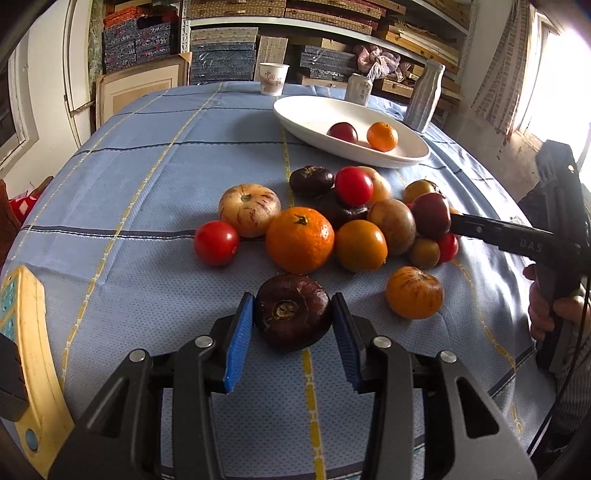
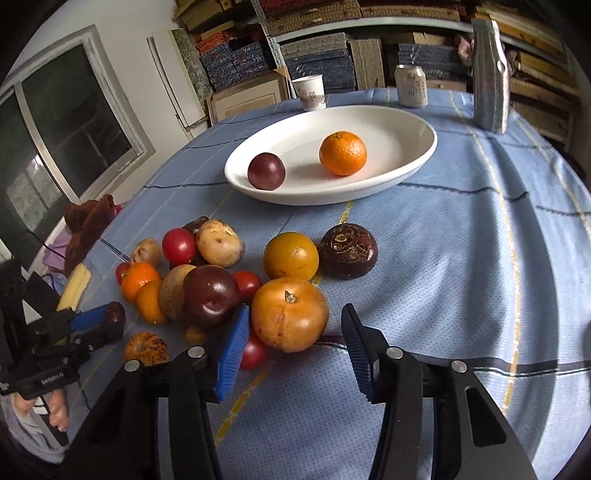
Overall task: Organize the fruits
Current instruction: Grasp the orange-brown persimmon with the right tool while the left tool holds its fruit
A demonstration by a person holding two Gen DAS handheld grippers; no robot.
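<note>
Loading stage. Left gripper point(image 1: 291, 312) pads flank a dark brown fruit point(image 1: 293, 311) on the blue checked cloth point(image 1: 147, 155), apparently touching it; lifting comes next. Right gripper point(image 2: 291, 332), jaws wide, straddles an orange fruit point(image 2: 290, 314). Beyond: white bowl point(image 2: 406, 122) holding two fruits; cluttered shelves point(image 2: 332, 22) behind.

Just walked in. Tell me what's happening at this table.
A person is sorting fruit into a white dish with two handheld grippers. The left gripper is closing around a dark brown fruit at the near edge of the pile. The right gripper is open around an orange fruit. A dark red fruit and a tangerine already sit in the dish.
</note>
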